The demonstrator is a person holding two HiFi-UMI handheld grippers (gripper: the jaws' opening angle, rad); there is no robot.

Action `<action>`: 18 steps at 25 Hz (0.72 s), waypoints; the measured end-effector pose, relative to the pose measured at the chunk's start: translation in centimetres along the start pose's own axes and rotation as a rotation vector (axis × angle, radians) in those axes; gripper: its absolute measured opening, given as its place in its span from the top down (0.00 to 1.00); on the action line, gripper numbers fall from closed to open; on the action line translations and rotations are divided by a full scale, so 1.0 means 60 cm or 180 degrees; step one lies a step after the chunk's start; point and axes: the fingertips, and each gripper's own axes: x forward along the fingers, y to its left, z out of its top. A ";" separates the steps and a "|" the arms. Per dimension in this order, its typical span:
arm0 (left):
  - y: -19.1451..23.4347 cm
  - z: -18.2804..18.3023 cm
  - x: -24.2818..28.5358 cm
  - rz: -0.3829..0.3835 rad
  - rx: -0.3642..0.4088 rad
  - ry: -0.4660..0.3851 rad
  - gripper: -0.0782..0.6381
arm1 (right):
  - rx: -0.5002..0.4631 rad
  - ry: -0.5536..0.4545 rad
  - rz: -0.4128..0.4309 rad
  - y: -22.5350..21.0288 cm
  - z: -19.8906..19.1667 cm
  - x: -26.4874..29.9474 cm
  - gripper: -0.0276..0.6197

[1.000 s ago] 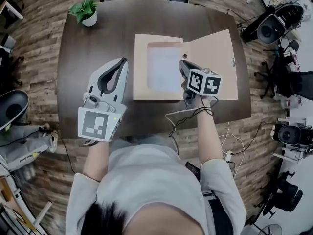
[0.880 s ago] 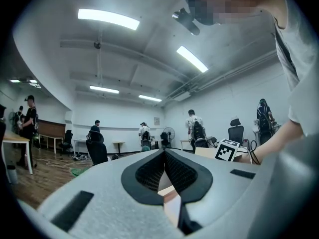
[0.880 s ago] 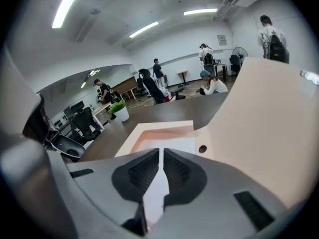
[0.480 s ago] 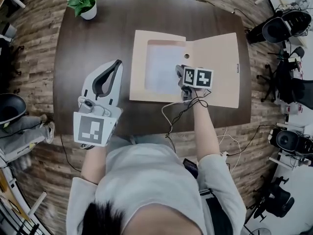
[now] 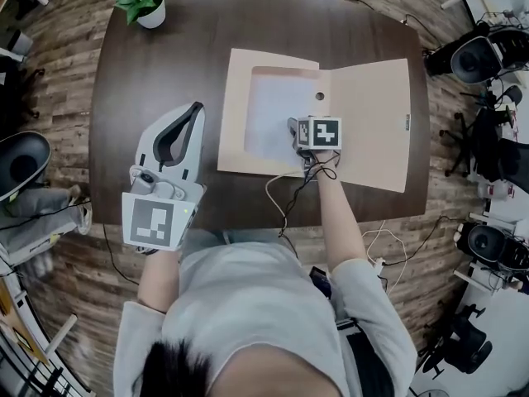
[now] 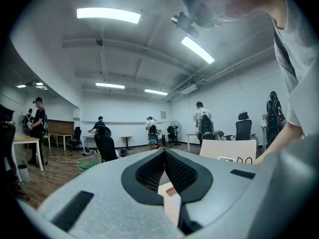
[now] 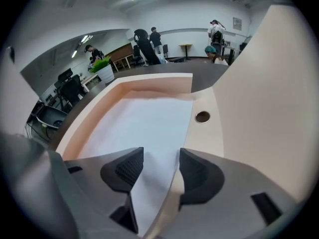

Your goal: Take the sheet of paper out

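Right gripper, jaws just opening wide and pinching nothing, stands over the right edge of the sheet of paper in the open folder on the table, hiding its near corner.

No words, brands or numbers are showing clearly enough to read. Black-and-white square markers, patterns rather than letters, are facing up on the cubes of the left gripper and right gripper. A small dark tag is sitting on the folder's right edge, and a sign is hanging on a far wall. Both are too small to read.
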 end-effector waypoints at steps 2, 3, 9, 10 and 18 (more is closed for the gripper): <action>0.000 -0.001 0.002 0.0011 -0.0001 0.0013 0.90 | -0.0146 0.0031 -0.0113 -0.001 -0.002 0.002 0.62; 0.001 -0.002 0.003 0.0020 -0.0005 0.0017 0.90 | -0.0207 0.0048 -0.0151 0.000 -0.001 0.004 0.62; 0.001 -0.005 0.005 0.0036 0.0005 0.0018 0.90 | -0.0315 0.0071 -0.0182 0.005 -0.001 0.007 0.66; 0.001 -0.004 0.005 0.0032 0.0008 0.0014 0.90 | -0.0323 0.0063 -0.0179 0.006 0.001 0.008 0.67; 0.006 0.001 -0.003 -0.0009 0.0074 0.0004 0.90 | -0.0256 -0.0071 -0.0138 0.014 0.004 -0.002 0.91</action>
